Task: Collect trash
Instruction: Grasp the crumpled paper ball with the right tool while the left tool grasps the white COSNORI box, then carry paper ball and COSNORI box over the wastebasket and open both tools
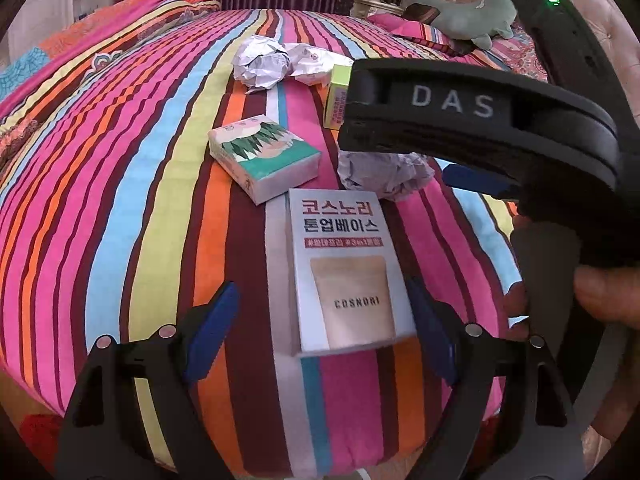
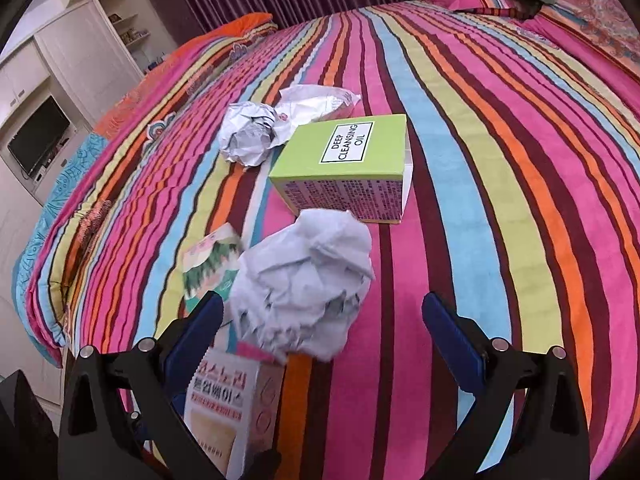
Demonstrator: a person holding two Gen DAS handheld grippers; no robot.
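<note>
A: Count, please.

B: I see three boxes: white box [image 1: 344,272], green box [image 2: 344,168], illustrated box [image 1: 264,158]. Two paper balls [image 2: 304,284], one wrapper [image 2: 316,104], all mid-bed [image 2: 500,200].

A: Hidden?

B: The right hand-held gripper [image 2: 320,344], apart and empty, half covers the green box. The left hand-held gripper [image 1: 320,328] straddles the white box, not pressing. Open bedspread at right.

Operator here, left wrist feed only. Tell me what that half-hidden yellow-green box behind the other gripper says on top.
Observer: The yellow-green box reads DEEP CLEANSING OIL on its top label.
Operator: Report what is in front of the right gripper.
Observer: A crumpled white paper ball lies between the right gripper's open fingers; the pads are not pressing on it.
Operator: Name anything off the bed's far side.
Observer: A white wall unit with a dark TV screen stands beyond the striped bedspread.
</note>
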